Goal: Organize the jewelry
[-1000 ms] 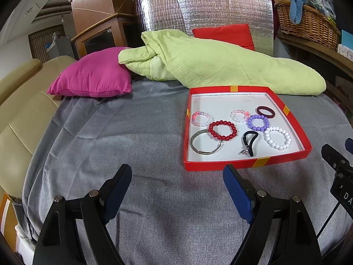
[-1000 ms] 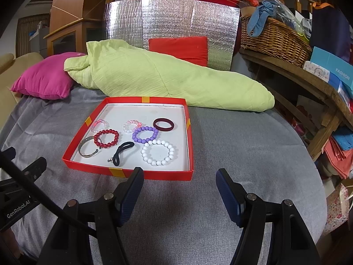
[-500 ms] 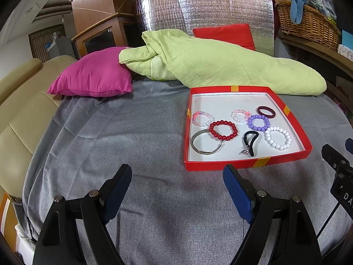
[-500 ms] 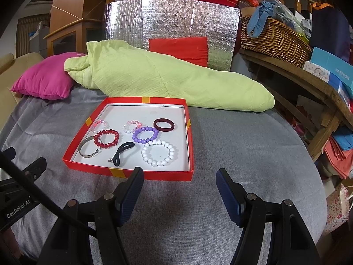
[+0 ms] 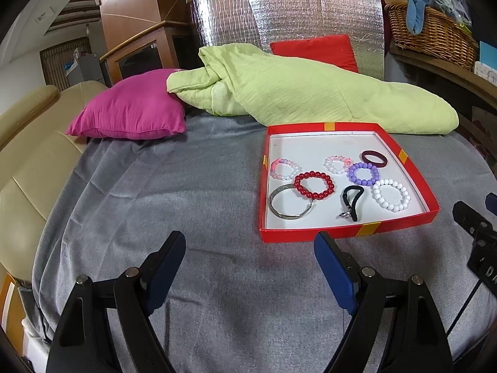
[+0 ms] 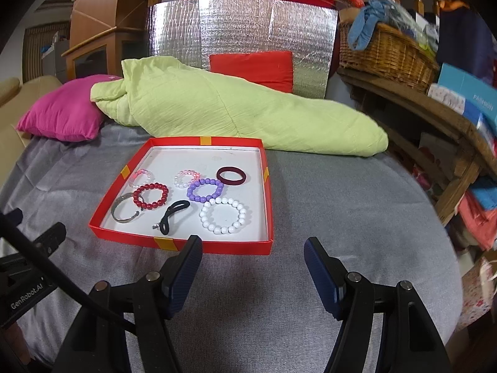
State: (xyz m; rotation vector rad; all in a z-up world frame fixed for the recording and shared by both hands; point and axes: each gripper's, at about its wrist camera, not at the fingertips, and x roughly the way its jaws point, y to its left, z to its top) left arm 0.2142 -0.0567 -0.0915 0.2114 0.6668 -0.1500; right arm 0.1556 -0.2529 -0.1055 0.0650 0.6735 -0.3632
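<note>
In the left wrist view, the left hand-held gripper [image 5: 250, 256] stands wide apart and holds nothing, low over the grey cover [image 5: 174, 205] of the bed, while the red tray [image 5: 344, 236] sits at about one o'clock from it. All the jewelry in view lies inside that tray: a silver bangle [image 5: 287, 203] at its seven o'clock corner with a red bead bracelet [image 5: 313, 185] resting on its edge, a pale pink bead bracelet [image 5: 284, 169] at nine o'clock, a second pink and white bracelet [image 5: 337, 164] near the middle, a purple bead bracelet [image 5: 363, 173], a dark maroon band [image 5: 373, 159] at two o'clock, a white bead bracelet [image 5: 390, 195] at four o'clock, and a black loop with a clasp [image 5: 352, 202] at six o'clock. In the right wrist view, the right hand-held gripper [image 6: 253, 259] is likewise spread wide and empty, its fingers just short of the tray's near wall [image 6: 217, 246], with the tray at eleven o'clock and the white beads nearest. Since every piece already rests in the tray, this fits either a gathered collection waiting to be sorted or a finished arrangement; the pictures do not settle which. Any pick here would call for a narrow, careful pinch on one thin ring, as the red beads and the bangle overlap.
</note>
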